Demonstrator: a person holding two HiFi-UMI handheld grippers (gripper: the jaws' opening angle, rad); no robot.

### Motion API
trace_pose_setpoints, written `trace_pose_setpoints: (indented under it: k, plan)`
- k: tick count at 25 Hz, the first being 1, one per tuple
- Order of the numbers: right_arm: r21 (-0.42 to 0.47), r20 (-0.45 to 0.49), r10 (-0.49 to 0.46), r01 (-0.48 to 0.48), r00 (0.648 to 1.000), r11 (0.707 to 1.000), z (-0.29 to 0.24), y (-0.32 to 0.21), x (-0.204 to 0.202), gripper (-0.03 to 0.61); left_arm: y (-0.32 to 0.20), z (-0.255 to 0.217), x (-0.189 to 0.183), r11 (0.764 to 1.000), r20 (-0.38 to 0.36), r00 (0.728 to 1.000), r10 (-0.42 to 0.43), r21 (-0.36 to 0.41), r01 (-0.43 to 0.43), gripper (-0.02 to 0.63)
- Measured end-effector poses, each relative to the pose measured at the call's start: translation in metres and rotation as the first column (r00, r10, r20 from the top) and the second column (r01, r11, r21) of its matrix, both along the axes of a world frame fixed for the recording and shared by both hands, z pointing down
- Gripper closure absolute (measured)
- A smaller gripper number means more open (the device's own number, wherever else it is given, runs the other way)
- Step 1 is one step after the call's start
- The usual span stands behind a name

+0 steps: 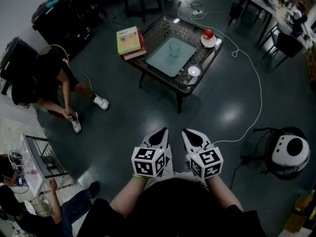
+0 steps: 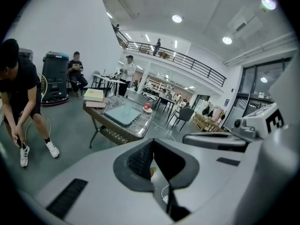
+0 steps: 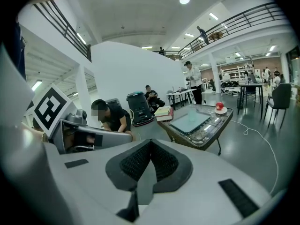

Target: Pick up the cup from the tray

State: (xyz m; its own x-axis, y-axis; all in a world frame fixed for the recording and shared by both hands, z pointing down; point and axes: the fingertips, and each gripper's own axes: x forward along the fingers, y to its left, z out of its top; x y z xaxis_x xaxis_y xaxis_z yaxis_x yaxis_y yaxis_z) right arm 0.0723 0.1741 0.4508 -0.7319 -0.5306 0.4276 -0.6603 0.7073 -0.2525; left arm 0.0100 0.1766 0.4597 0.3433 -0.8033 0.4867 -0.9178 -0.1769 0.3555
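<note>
I am holding my left tongs (image 1: 162, 131) and right tongs (image 1: 187, 132) pressed together, empty, the cup (image 1: 175, 48) standing on the tray (image 1: 160, 59) well ahead.

The left gripper (image 2: 152, 146) is keeping its jaws pressed together on nothing. Beyond the fingertips, up and left, a table (image 2: 110, 131) is carrying a tray (image 2: 117, 119) with a cup (image 2: 126, 109). Farther left, a person (image 2: 18, 93) is bending down.
</note>
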Motion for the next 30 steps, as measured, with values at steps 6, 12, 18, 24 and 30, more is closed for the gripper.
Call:
trace_pose_setpoints:
  k: [6, 12, 18, 24, 30]
  plan:
    - [-0.024, -0.003, 0.017, -0.017, 1.0, 1.0, 0.002, -0.036, -0.02, 0.569, -0.036, 0.0, -0.02, 1.0, 0.004, 1.0, 0.011, -0.019, -0.011, 0.603]
    - [-0.034, -0.008, 0.023, -0.023, 1.0, 0.999, 0.002, -0.069, -0.039, 0.569, -0.07, -0.001, -0.039, 0.999, 0.002, 1.0, 0.025, -0.028, -0.025, 0.603]
    - [-0.029, -0.014, 0.031, -0.032, 0.999, 0.999, -0.002, -0.105, -0.058, 0.569, -0.105, -0.003, -0.057, 0.999, 0.013, 0.999, 0.044, -0.029, -0.043, 0.603]
    - [-0.022, -0.012, 0.043, -0.043, 0.999, 0.999, -0.005, -0.135, -0.075, 0.569, -0.134, -0.003, -0.071, 0.998, 0.015, 0.998, 0.062, -0.03, -0.062, 0.603]
    - [-0.023, -0.017, 0.056, -0.056, 0.998, 0.998, -0.004, -0.159, -0.086, 0.569, -0.161, -0.002, -0.08, 0.996, 0.013, 0.996, 0.085, -0.029, -0.084, 0.603]
